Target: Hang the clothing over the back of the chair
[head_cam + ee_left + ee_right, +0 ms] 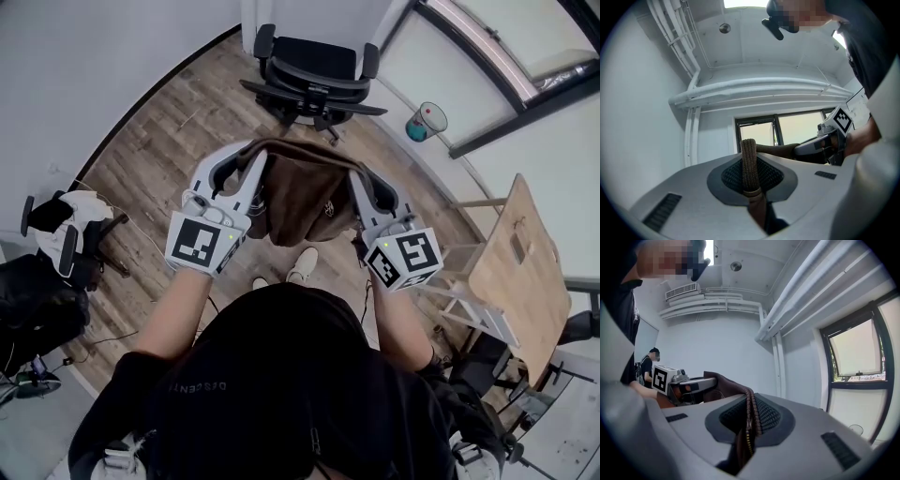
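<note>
Head view: the left gripper (pixel 246 161) and right gripper (pixel 362 180) each clamp the brown jacket (pixel 305 199) at centre. A black chair (pixel 314 67) stands at the top.

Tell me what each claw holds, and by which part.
Both hold the brown jacket, stretched between them. The left claw pinches its ribbed edge. The right claw pinches an edge beside the zip.

The brown clothing (pixel 305 192) hangs spread in mid-air, its top edge stretched level. The black office chair (pixel 314 58) stands upright at twelve o'clock, apart from it.
</note>
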Tool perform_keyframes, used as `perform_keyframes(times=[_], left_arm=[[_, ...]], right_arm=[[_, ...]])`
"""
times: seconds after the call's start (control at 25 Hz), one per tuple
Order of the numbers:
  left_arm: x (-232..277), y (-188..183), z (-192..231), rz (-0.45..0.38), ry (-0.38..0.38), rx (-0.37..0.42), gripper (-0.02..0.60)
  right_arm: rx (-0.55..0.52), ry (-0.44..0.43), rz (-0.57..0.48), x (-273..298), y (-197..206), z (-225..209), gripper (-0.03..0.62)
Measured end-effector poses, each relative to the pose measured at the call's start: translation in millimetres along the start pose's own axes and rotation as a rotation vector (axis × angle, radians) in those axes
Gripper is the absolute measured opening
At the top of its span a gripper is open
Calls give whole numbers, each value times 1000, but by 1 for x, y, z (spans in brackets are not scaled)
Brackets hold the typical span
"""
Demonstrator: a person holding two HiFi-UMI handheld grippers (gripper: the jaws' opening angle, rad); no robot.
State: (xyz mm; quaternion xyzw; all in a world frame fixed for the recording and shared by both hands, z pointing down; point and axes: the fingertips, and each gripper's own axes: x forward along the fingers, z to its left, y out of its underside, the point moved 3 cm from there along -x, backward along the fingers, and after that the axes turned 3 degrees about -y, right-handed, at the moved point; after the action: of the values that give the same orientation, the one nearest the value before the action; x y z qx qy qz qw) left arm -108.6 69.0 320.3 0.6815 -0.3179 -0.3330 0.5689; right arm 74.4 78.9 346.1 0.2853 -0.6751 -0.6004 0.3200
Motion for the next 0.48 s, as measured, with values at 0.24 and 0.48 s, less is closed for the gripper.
perform_keyframes(times=[0.24,0.48], left_arm=[[33,-2,4,4,-18,12,48],[65,-8,7,6,-49,24,48]], right_arm=[[-2,-21,-8,17,-9,-34,44],[-6,-35,0,29,-21,-64,44]])
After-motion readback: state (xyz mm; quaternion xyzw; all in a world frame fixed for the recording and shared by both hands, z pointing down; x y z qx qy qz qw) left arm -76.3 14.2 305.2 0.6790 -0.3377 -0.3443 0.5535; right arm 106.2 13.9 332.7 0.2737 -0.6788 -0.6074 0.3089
